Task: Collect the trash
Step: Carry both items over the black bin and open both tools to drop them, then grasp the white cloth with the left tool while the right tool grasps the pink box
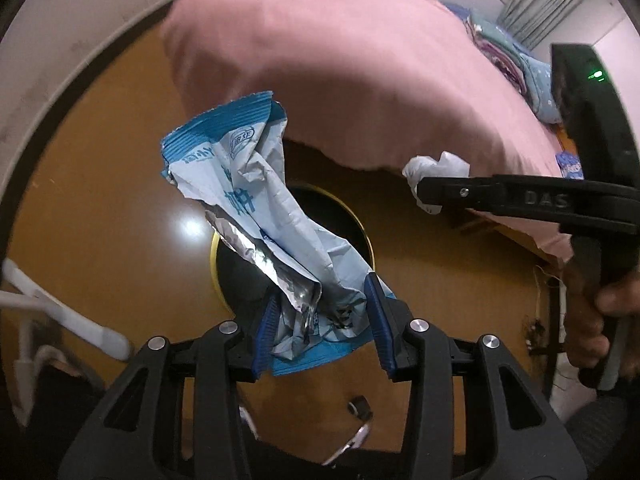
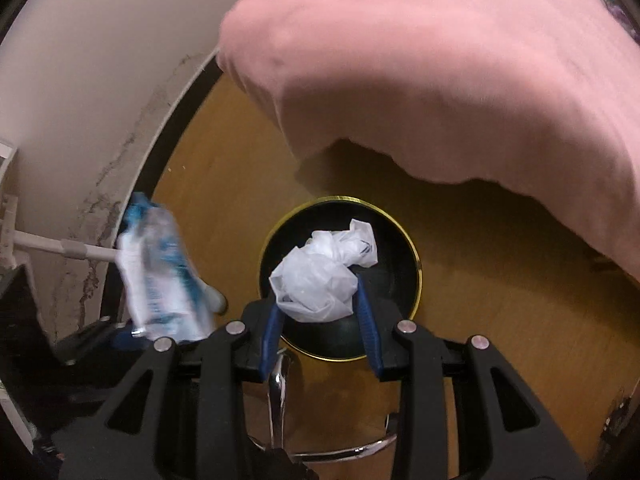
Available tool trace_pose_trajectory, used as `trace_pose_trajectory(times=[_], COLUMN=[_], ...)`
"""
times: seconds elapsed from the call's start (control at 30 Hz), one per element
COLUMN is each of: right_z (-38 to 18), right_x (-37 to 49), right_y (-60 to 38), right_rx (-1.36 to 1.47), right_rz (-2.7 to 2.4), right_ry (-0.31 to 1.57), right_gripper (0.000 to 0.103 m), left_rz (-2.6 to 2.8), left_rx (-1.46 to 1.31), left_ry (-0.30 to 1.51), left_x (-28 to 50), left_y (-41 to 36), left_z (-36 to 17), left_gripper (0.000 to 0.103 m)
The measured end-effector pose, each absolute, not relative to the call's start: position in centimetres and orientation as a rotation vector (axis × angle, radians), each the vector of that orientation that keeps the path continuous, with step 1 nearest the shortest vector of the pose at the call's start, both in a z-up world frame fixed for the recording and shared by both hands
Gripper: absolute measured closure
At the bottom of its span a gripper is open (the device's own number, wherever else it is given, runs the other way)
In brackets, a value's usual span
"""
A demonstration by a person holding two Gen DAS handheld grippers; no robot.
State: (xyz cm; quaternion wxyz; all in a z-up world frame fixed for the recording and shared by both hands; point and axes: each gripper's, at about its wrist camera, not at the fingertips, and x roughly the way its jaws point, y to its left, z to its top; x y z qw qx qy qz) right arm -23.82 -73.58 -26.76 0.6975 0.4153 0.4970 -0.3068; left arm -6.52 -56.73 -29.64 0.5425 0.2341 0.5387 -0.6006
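Between the blue pads of the left gripper [image 1: 323,304], closest to the left camera, sits the lower end of a crumpled blue and white wrapper [image 1: 256,204]; the jaws are closed against it from both sides, and the rest of the wrapper sticks up and away, its silver lining showing along one torn edge. Below and beyond it, on the brown wood floor [image 1: 120,184], stands a round black bin [image 1: 356,228] with a thin yellow rim, mostly hidden behind the wrapper in this view. To the right, the right gripper [image 1: 420,196] reaches in sideways, a hand [image 1: 592,320] around its grip, and a white crumpled bag [image 1: 436,168] shows at its tips. From the right camera, that gripper [image 2: 318,308] has its pads pressed onto the two sides of the white crumpled bag [image 2: 324,276], which hangs directly over the open mouth of the bin [image 2: 414,284]. The wrapper [image 2: 160,276] appears blurred off to the left, beside the bin rather than over it. Farther back, a pink bedsheet [image 2: 440,80] drapes over the bed edge above the floor, and a scuffed pale wall [image 2: 80,100] curves along the left. Folded blue and purple bedding [image 1: 516,64] lies at the far end of the bed.
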Motion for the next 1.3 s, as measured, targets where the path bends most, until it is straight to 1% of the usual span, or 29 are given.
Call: trace_pose_trajectory(times=[0.07,0.1,0.13,0.2,0.43,0.47,0.5,0.53,0.57,0.7,0.77,0.83,0.9,0.97,1.03,1.17,1.2,1.27,1.3], right_z=[-27.6,-27.9,-28.2,-29.6,-30.5,-30.4,-30.1,-29.7,-29.5,-26.2,-23.8,-20.6,-17.2,-13.5,-10.5,-5.8,-5.2,-4.3,-4.2], right_x=[-23.7,-23.4,-23.2,-23.5,-22.4,-22.3,-22.1,-22.1,-21.8,-20.8,-19.6,-17.8,-15.7,-12.6,-9.2,-1.5,0.2,4.2,5.7], right_y=[-73.4,-73.3,-73.2,-73.1,-72.5,-72.4,-72.4,-72.4,-72.4,-72.1,-71.5,-70.3,-68.6,-66.1,-62.6,-53.8,-51.6,-46.5,-44.3], right_rx=[0.928,0.931,0.935,0.938,0.936,0.932,0.927,0.916,0.904,0.823,0.741,0.611,0.530,0.472,0.415,0.323,0.312,0.318,0.323], right_rz=[-0.677,-0.672,-0.664,-0.650,-0.623,-0.620,-0.624,-0.629,-0.632,-0.653,-0.670,-0.681,-0.640,-0.544,-0.425,-0.114,-0.041,0.131,0.196], right_ry=[1.133,1.140,1.150,1.164,1.192,1.193,1.193,1.187,1.178,1.131,1.106,1.077,1.026,0.963,0.920,0.870,0.870,0.893,0.910], right_gripper=[0.068,0.068,0.068,0.068,0.067,0.063,0.053,0.047,0.039,0.033,0.032,0.030,0.025,0.023,0.023,0.022,0.019,0.019,0.019], left_rz=[-1.420,-1.412,-1.412,-1.409,-1.369,-1.365,-1.351,-1.343,-1.320,-1.293,-1.274,-1.250,-1.218,-1.173,-1.097,-0.885,-0.804,-0.686,-0.598], left_rx=[0.572,0.580,0.578,0.564,0.533,0.528,0.528,0.532,0.543,0.548,0.541,0.524,0.503,0.478,0.426,0.348,0.321,0.268,0.230], left_ry=[1.296,1.300,1.298,1.297,1.306,1.301,1.280,1.264,1.228,1.130,1.084,1.017,0.958,0.923,0.889,0.849,0.849,0.855,0.863], left_x=[-6.5,-6.2,-6.3,-6.3,-6.2,-6.0,-5.8,-5.7,-5.7,-5.2,-4.8,-4.1,-3.1,-1.7,0.8,5.5,6.9,8.9,10.1], left_y=[-57.5,-57.8,-58.3,-58.0,-59.3,-59.2,-58.8,-58.5,-58.1,-55.9,-54.5,-52.1,-49.1,-46.0,-41.1,-31.5,-28.2,-22.6,-18.5], left_z=[-30.5,-31.0,-31.2,-31.4,-30.9,-30.7,-30.0,-29.6,-28.6,-24.5,-21.6,-17.6,-13.6,-10.3,-6.9,-3.6,-3.0,-2.6,-2.5], left_gripper=[0.055,0.047,0.042,0.036,0.035,0.035,0.033,0.028,0.025,0.017,0.015,0.012,0.011,0.011,0.011,0.011,0.011,0.011,0.011])
